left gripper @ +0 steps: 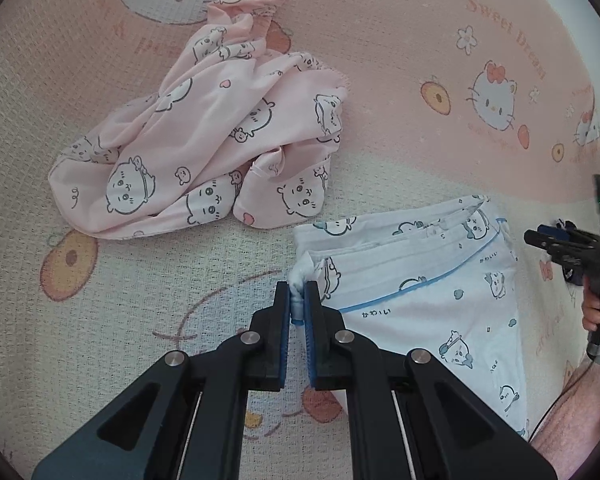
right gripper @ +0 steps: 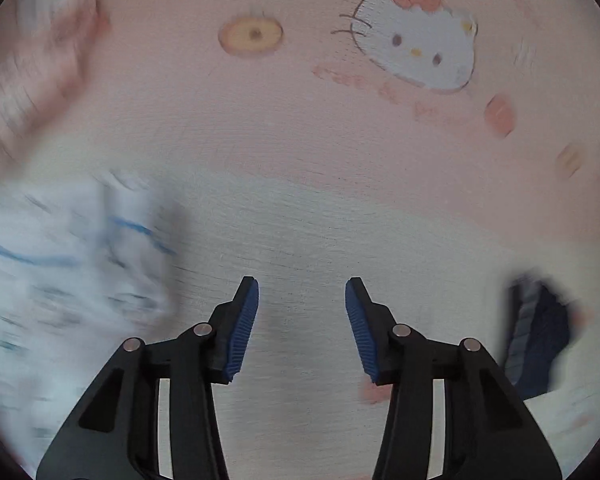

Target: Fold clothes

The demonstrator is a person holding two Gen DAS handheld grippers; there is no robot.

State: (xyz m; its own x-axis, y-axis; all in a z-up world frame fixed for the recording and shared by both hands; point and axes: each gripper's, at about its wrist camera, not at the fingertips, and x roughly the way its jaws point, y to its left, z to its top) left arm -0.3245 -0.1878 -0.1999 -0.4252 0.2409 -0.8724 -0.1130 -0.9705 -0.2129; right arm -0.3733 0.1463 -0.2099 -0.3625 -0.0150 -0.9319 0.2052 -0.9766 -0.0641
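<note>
Left wrist: white garment [left gripper: 428,280] lengthwise toward camera.

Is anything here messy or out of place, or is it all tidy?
The pink garment lies crumpled in a twisted heap on the cartoon-print mat, unfolded. The white garment lies flatter, one corner pinched in the left gripper. Nothing looks torn or spilled.

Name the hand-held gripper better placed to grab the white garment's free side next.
Right. The right hand-held gripper is open and empty beside the white blue-trimmed printed garment; the left hand-held gripper is shut on its corner.
</note>
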